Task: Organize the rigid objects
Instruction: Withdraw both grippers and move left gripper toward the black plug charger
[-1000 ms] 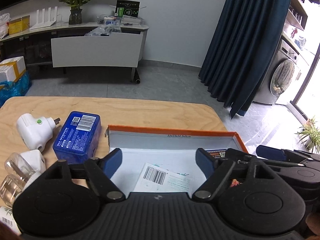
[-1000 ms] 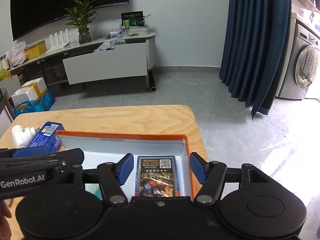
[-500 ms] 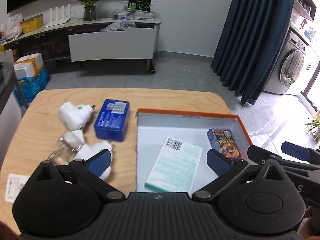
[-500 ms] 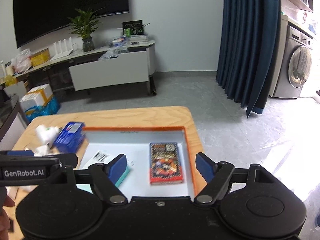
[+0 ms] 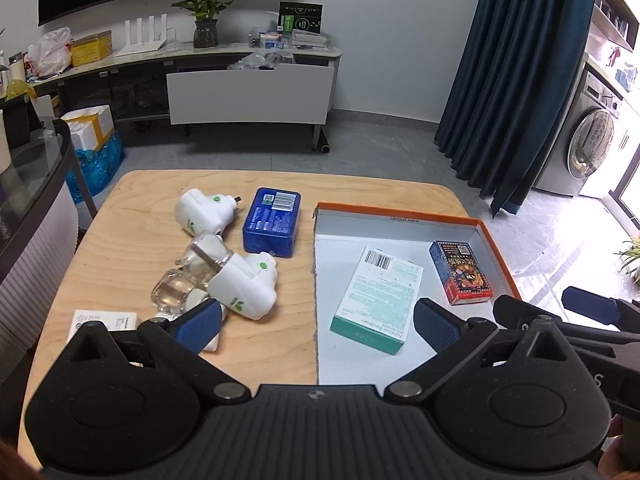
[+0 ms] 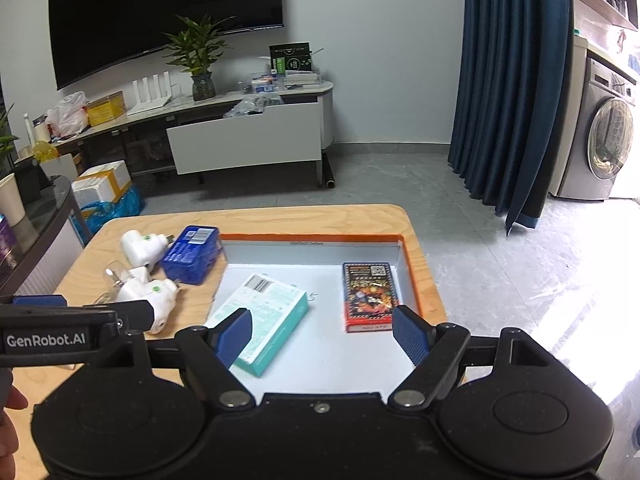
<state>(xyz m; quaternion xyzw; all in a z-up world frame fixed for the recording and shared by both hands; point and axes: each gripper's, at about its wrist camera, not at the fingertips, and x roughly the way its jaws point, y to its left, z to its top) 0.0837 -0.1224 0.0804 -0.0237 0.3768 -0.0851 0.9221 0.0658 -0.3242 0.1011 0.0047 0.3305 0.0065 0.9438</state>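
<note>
An orange-rimmed white tray [image 5: 396, 217] [image 6: 408, 264] sits on the right of the wooden table. In it lie a teal-and-white box [image 5: 378, 300] [image 6: 266, 320] and a red card box [image 5: 460, 272] [image 6: 368, 296]. Left of the tray lie a blue tin [image 5: 273, 220] [image 6: 192, 254], two white plug-in devices [image 5: 204, 212] [image 5: 246, 286] with clear bottles [image 5: 176, 288], and a small white packet [image 5: 102, 322]. My left gripper [image 5: 316, 326] is open and empty, raised above the table's near side. My right gripper [image 6: 322, 334] is open and empty above the tray's near edge.
The wooden table [image 5: 120, 240] ends close behind the tray. Beyond it are a grey floor, a white TV cabinet [image 5: 248, 92], a blue curtain [image 5: 512, 80] and a washing machine [image 6: 608, 148]. A dark side table [image 5: 36, 184] stands at the left.
Both grippers have lifted and pulled back from the tray, so more of the table shows. Both opened wider. The card box and teal box stay lying in the tray.
</note>
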